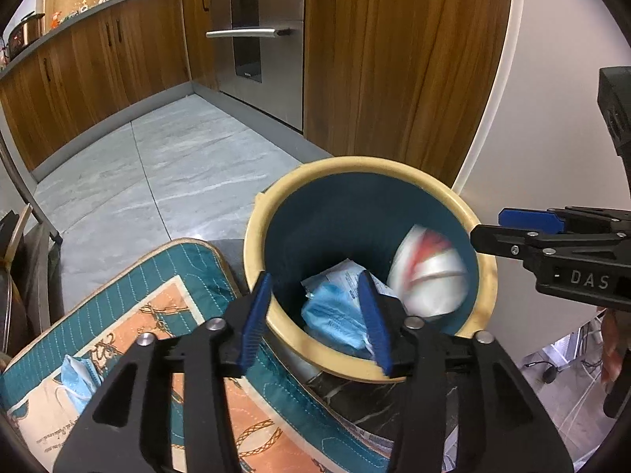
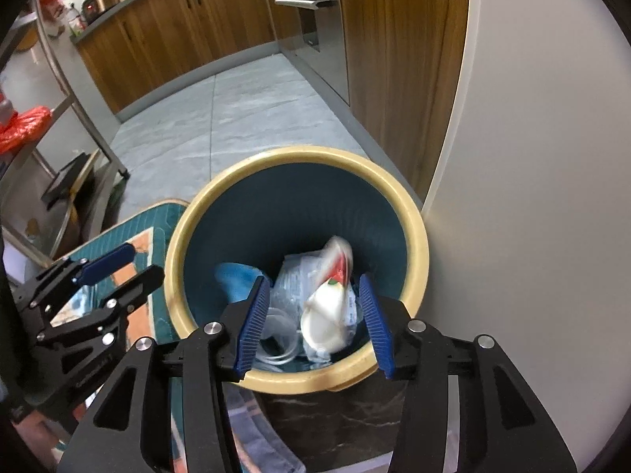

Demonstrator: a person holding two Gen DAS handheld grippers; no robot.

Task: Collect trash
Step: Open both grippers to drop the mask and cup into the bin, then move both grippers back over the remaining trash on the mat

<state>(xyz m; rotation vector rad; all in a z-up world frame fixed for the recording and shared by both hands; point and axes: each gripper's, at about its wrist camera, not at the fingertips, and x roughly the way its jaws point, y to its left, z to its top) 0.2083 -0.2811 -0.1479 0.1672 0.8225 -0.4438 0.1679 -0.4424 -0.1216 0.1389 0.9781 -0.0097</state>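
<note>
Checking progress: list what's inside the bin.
Inside the bin: a white-and-red wrapper, clear plastic packaging, a blue mask, white tubing. Anything beneath is covered.

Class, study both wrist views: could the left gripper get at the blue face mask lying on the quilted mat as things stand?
Probably yes. The left gripper is open and holds nothing, and the face mask lies uncovered on the mat, apart from the bin. The gripper points over the bin's rim, so it would need to swing aside.

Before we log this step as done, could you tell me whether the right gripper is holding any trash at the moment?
No, the right gripper is open above the bin, and the white wrapper lies blurred inside it, untouched.
</note>
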